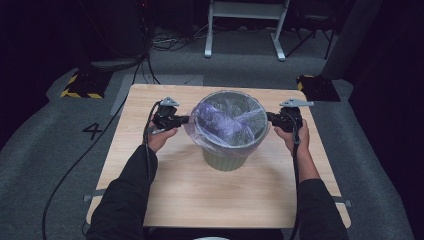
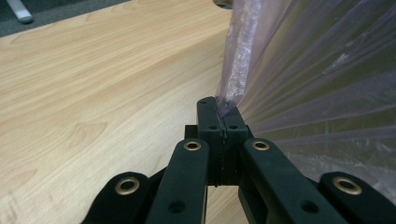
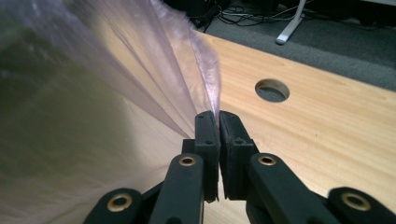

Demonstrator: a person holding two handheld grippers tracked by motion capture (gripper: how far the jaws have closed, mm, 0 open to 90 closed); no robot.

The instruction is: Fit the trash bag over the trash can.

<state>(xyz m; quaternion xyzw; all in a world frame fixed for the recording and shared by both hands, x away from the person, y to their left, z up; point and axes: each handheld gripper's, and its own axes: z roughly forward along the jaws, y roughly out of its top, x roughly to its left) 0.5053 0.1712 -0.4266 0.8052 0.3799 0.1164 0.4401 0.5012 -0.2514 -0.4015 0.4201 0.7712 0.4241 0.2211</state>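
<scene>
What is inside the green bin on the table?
A thin purple plastic bag lines the green bin, its edge pulled outward over the rim, with crumpled folds inside. Whatever lies below those folds is covered.

Left gripper (image 2: pixel 220 112) pinching the plastic bag's edge

Its two black jaws meet tightly on a fold of translucent purple bin liner (image 2: pixel 322 79), which fans up and away to their right; pale wooden tabletop (image 2: pixel 102 84) spreads out left and ahead of them.
</scene>
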